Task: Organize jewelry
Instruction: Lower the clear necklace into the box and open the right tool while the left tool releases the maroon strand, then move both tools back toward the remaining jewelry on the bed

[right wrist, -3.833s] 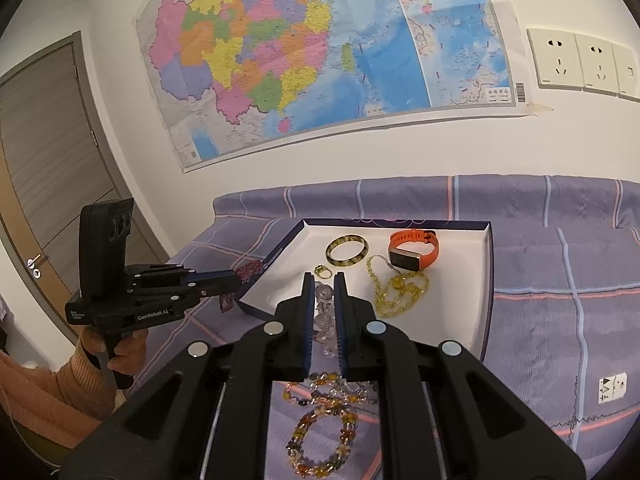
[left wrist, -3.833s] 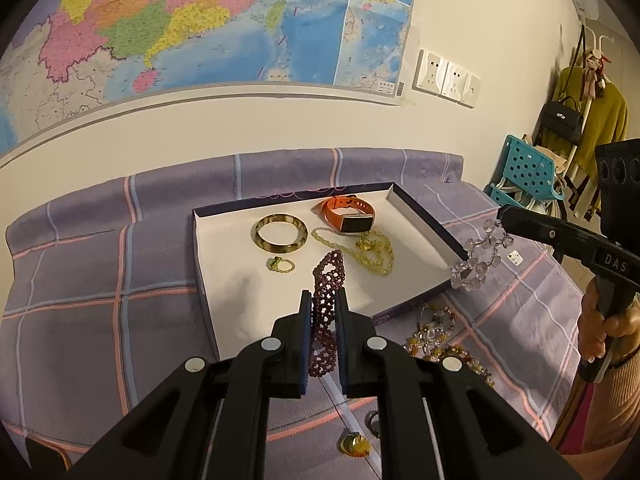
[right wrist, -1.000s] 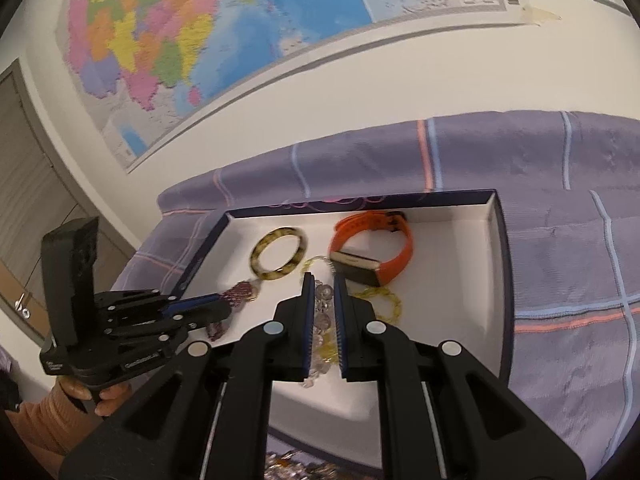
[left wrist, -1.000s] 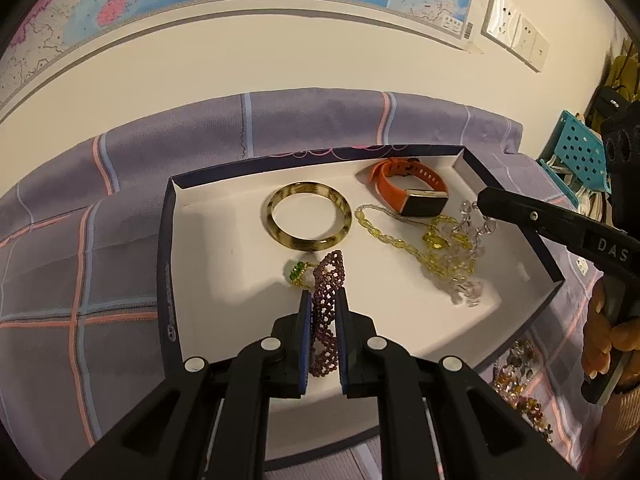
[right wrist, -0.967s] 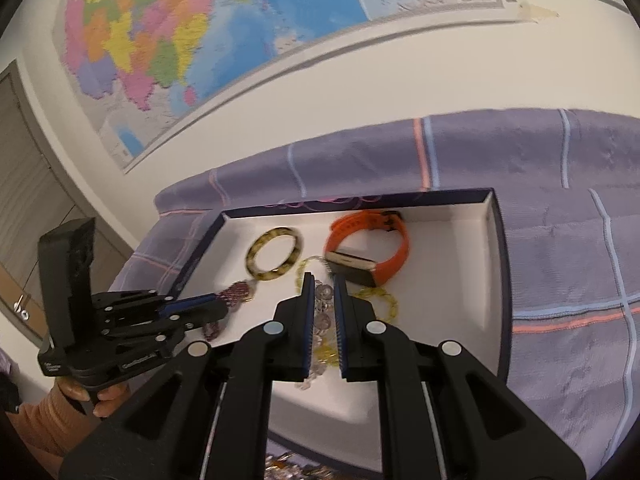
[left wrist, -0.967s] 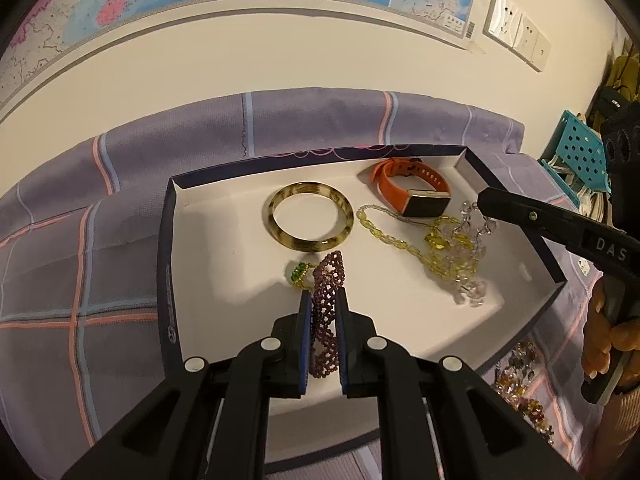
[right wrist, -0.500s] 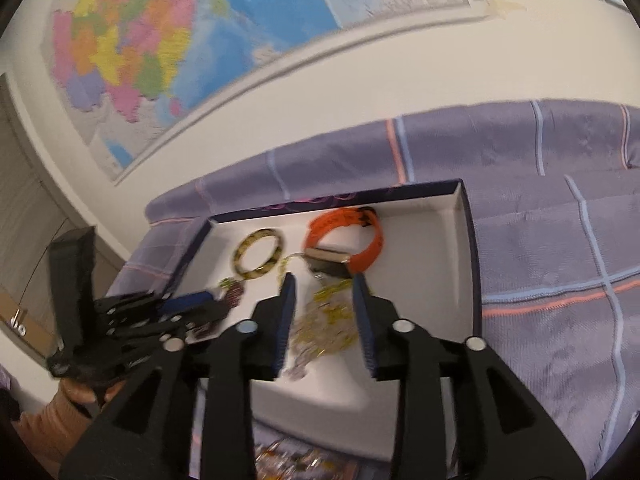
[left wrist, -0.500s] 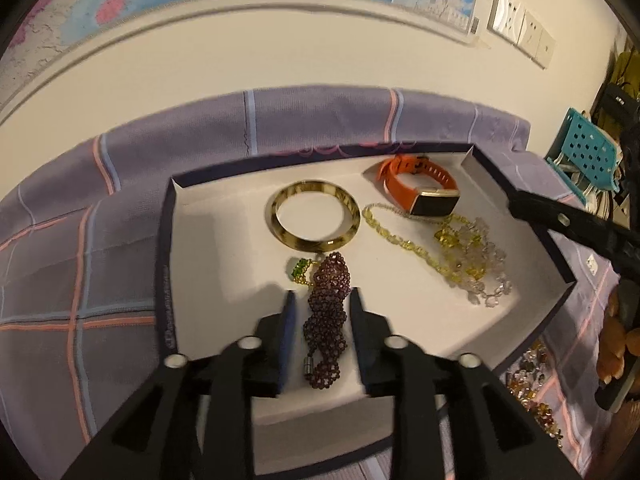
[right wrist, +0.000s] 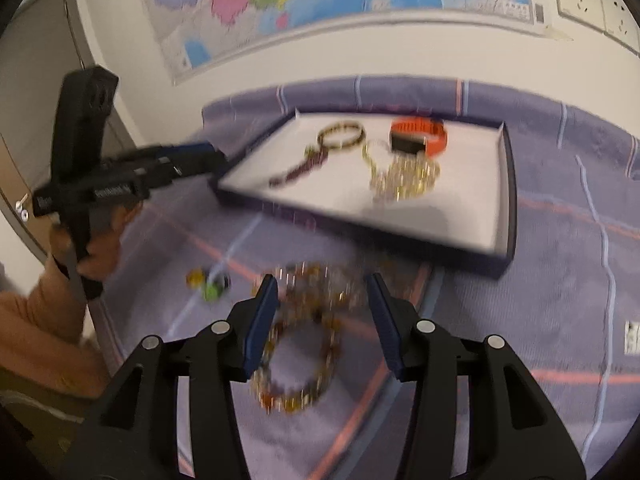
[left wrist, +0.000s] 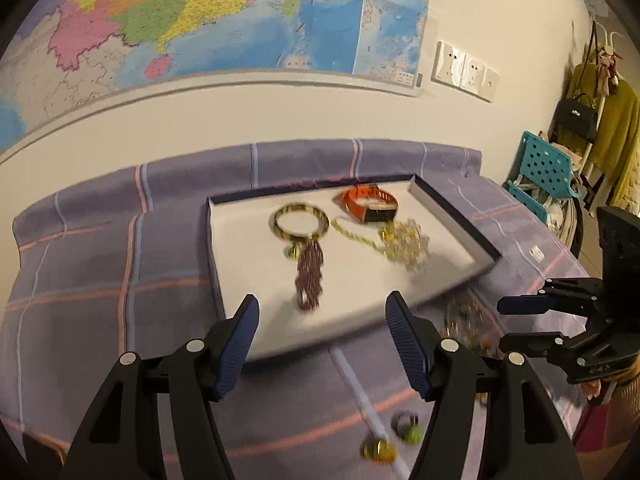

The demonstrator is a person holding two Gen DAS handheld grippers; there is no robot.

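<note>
The white tray (left wrist: 248,264) with a dark rim holds a maroon beaded bracelet (left wrist: 309,276), a gold bangle (left wrist: 301,222), an orange watch (left wrist: 370,202) and a yellow and clear bead heap (left wrist: 404,242). My left gripper (left wrist: 322,334) is back over the tray's near edge, jaws opening, nothing between them. My right gripper (right wrist: 322,318) hangs with its jaws opening above amber bead bracelets (right wrist: 302,344) on the cloth, not touching them. Each view shows the other gripper: the right one (left wrist: 532,322) and the left one (right wrist: 192,160).
A purple plaid cloth (left wrist: 80,272) covers the table. Small rings, yellow and green, lie on it (left wrist: 394,436) (right wrist: 208,282). A wall map hangs behind. A teal stool (left wrist: 540,176) and hanging clothes stand at the right; a door (right wrist: 36,72) at the left.
Both grippers let go of their bracelets inside the tray, opened, and pulled back toward the near side. The maroon and clear bracelets now lie in the tray.
</note>
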